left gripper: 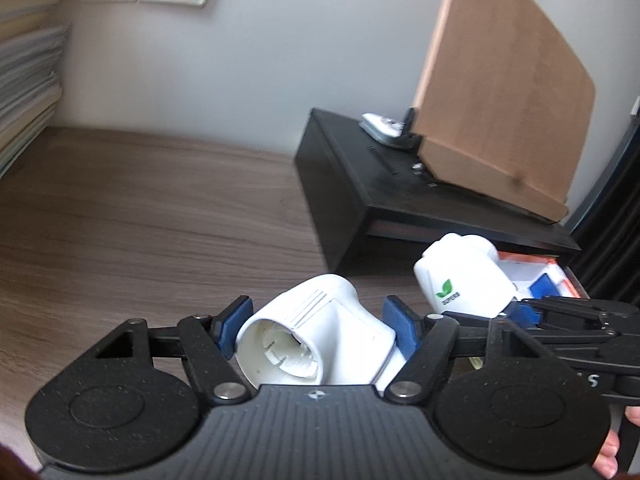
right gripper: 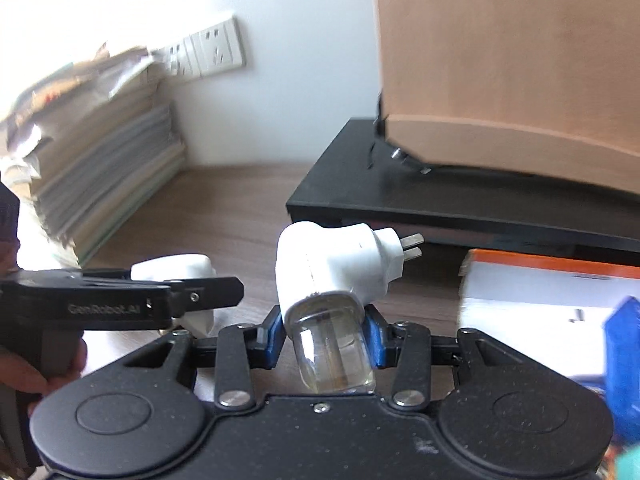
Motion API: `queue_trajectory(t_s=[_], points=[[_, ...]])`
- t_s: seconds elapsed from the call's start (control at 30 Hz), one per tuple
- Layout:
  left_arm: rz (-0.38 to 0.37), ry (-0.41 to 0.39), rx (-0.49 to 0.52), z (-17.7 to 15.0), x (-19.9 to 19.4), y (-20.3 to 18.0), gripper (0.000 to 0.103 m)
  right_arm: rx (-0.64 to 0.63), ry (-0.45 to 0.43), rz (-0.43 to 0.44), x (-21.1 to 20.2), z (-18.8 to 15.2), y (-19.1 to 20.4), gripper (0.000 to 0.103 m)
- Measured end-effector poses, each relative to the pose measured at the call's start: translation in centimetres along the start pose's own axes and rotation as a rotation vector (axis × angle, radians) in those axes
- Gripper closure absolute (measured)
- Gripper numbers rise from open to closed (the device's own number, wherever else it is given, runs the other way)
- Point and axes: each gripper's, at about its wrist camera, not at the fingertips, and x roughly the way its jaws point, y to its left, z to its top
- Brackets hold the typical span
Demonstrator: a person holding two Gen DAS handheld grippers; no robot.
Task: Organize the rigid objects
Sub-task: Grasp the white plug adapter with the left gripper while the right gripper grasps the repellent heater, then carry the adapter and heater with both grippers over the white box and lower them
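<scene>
My left gripper [left gripper: 316, 330] is shut on a white plug-in heater body [left gripper: 316, 340] with an empty round socket, held above the wooden desk. My right gripper [right gripper: 325, 334] is shut on a second white plug-in unit [right gripper: 332, 268] with a clear liquid bottle [right gripper: 334, 354] screwed in and two metal prongs pointing away. In the left wrist view the right gripper [left gripper: 560, 320] is close on the right, holding that unit [left gripper: 464, 276]. In the right wrist view the left gripper [right gripper: 140, 300] is at the left with its white body [right gripper: 172, 266].
A black riser [left gripper: 400, 200] stands at the back right with a tilted wooden board [left gripper: 500, 88] on it. An orange and white box [right gripper: 540, 292] lies in front of the riser. A stack of papers [right gripper: 100, 184] stands at the left by wall sockets [right gripper: 212, 52].
</scene>
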Motion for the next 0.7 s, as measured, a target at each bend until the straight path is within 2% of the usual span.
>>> queue_trajectory(t_s=[0.27,0.57,0.7], points=[[0.01,-0.036,0.018,-2.0,-3.1,-7.1,0.03,0.029,-0.074,-0.038,-8.1,-2.1,-2.3,0.053],[-0.033,-0.002,0.022,-7.6,-4.8,-17.9,0.03,0.063,-0.109,-0.095,-19.5,-8.4,-8.9,0.053],[-0.044,0.001,0.049,-9.3,-4.9,-22.0,0.03,0.07,-0.115,-0.14,-23.2,-10.8,-11.7,0.053]])
